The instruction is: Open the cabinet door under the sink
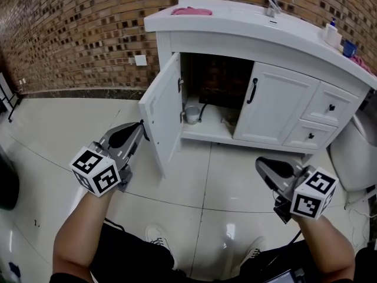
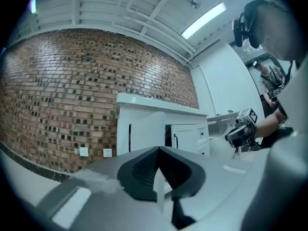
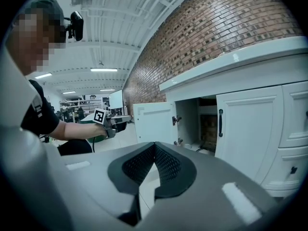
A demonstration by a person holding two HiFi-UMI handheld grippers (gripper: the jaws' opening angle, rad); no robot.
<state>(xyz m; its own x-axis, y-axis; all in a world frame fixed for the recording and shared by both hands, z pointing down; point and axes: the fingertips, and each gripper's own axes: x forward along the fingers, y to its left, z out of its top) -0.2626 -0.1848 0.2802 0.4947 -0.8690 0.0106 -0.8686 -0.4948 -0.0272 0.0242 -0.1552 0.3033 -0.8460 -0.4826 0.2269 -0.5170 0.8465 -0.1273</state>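
Cabinet door [image 1: 160, 114] under the sink [image 1: 235, 27] stands wide open, eleven o'clock. Left gripper [image 1: 140, 126], jaws pressed together empty, by its edge, perhaps touching; right gripper [image 1: 260, 164] likewise closed, four o'clock. Opening looks done; next, back away.

- Left hand-held gripper [image 1: 139, 127]: jaws closed together with nothing between them, pointing about level, carried on the bare left forearm [image 1: 73, 232].
- Right hand-held gripper [image 1: 261, 164]: jaws together, empty, tipped slightly downward.

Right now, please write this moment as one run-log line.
left door: open | right door: shut | left hand-held gripper: shut, empty, near door edge | right hand-held gripper: shut, empty
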